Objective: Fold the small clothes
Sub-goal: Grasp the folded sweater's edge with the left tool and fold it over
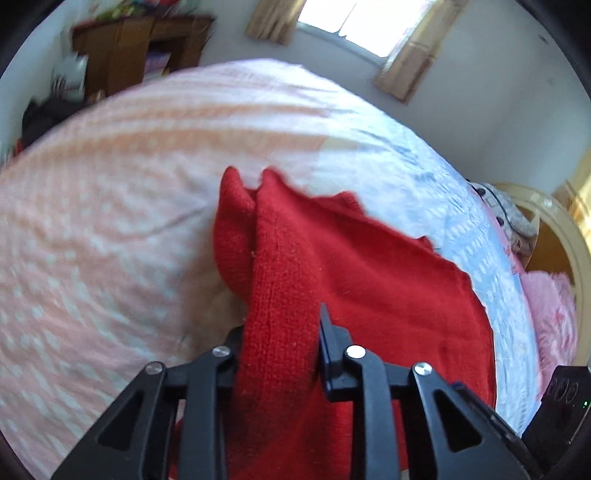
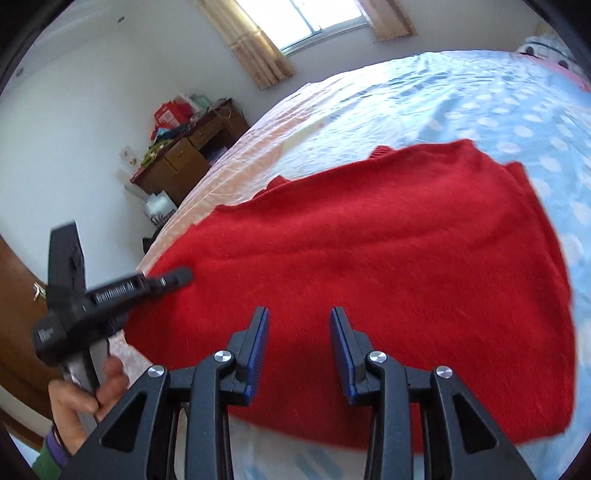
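A red knit sweater (image 2: 369,266) lies spread on the bed. In the left wrist view a thick fold of the red sweater (image 1: 280,280) runs between the jaws of my left gripper (image 1: 284,332); the left finger is hidden behind the cloth, and the jaws stand about a fold's width apart. The left gripper also shows in the right wrist view (image 2: 173,278), at the sweater's left edge, held by a hand. My right gripper (image 2: 297,325) is open and empty, hovering just above the sweater's near part.
The bed sheet is peach with white dots on one side (image 1: 110,203) and pale blue on the other (image 2: 461,96). A wooden desk (image 2: 192,151) with clutter stands by the wall. A pink pillow (image 1: 550,306) and headboard are at the bed's end. A window (image 2: 314,18) is behind.
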`<state>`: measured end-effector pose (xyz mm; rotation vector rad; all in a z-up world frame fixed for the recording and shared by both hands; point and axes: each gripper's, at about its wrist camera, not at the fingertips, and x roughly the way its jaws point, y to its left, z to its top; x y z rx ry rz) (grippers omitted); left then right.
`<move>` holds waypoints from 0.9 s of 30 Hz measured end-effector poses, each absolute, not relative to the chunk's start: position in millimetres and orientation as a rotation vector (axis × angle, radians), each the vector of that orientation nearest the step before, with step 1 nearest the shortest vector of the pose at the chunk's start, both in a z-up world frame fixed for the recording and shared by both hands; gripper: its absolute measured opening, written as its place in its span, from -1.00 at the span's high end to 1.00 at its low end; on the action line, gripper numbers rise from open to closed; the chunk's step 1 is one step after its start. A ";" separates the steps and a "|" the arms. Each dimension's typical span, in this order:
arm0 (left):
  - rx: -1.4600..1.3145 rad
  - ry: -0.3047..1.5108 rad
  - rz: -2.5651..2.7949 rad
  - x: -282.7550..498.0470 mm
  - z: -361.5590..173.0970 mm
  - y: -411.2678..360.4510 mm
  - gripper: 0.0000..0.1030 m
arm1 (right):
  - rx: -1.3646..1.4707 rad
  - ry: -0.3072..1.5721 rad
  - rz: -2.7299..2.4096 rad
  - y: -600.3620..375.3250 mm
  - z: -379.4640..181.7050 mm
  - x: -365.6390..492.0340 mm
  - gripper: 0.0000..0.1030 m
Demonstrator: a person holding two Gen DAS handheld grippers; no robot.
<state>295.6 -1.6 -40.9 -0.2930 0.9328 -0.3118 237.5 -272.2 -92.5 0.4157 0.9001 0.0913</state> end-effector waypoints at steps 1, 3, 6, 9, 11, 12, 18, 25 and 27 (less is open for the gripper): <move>-0.268 0.914 -0.322 293.3 -32.4 -9.2 0.49 | 0.428 0.891 0.087 -277.0 -90.6 231.7 0.31; -0.210 0.881 -0.344 290.7 -15.0 -31.0 0.50 | 0.453 0.870 0.082 -290.2 -84.5 218.9 0.31; -0.130 0.840 -0.383 286.2 5.3 -68.2 0.51 | 0.490 0.835 0.057 -315.7 -72.6 199.3 0.31; -0.047 0.801 -0.427 277.3 17.2 -111.1 0.51 | 0.509 0.803 0.021 -341.4 -61.4 184.9 0.31; -0.008 0.786 -0.463 269.4 18.5 -138.3 0.52 | 0.507 0.789 -0.001 -357.5 -56.1 178.5 0.31; 0.012 0.778 -0.481 264.9 18.3 -152.5 0.52 | 0.504 0.783 -0.017 -365.2 -54.7 175.4 0.31; 0.117 0.815 -0.537 245.3 -9.8 -234.7 0.56 | 0.565 0.787 -0.124 -413.0 -59.6 160.1 0.31; 0.236 0.768 -0.539 216.6 -28.2 -286.0 0.56 | 0.605 0.798 -0.226 -447.5 -68.1 146.0 0.31; 0.246 0.773 -0.604 210.3 -28.1 -292.5 0.53 | 0.615 0.802 -0.231 -450.0 -70.1 144.4 0.30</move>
